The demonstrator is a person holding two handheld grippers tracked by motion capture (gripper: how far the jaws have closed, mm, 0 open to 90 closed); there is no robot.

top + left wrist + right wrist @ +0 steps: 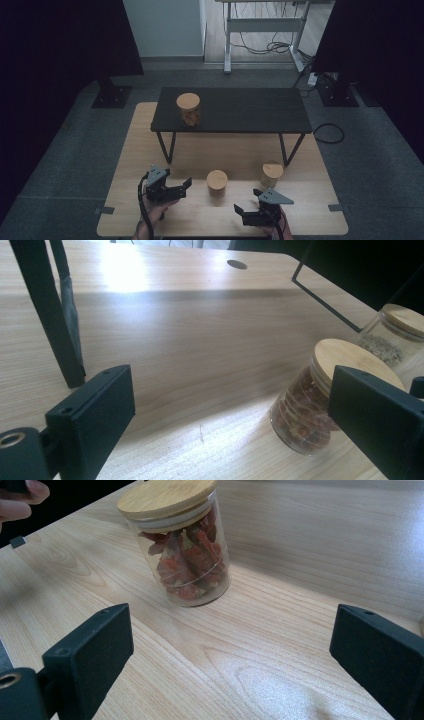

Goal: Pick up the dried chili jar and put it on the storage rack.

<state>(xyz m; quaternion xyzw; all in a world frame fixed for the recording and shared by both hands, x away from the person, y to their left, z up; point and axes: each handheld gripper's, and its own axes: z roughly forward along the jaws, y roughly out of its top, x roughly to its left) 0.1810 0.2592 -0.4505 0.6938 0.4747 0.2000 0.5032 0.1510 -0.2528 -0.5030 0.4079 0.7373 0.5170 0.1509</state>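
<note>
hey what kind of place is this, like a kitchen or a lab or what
Probably a lab or studio set up for recording, not a kitchen. Dark screens flank a low wooden platform, cables trail under a desk behind, and lidded jars stand as props.

A light wooden tabletop (pixel 145 150) carries a low black stand (pixel 235 110) on thin metal legs and two bamboo-lidded glass jars: one of red dried pieces (pixel 217 181) near the front centre, another of pale grains (pixel 272 174) to its right. A third jar (pixel 188 108) stands on the stand's left end.
</note>
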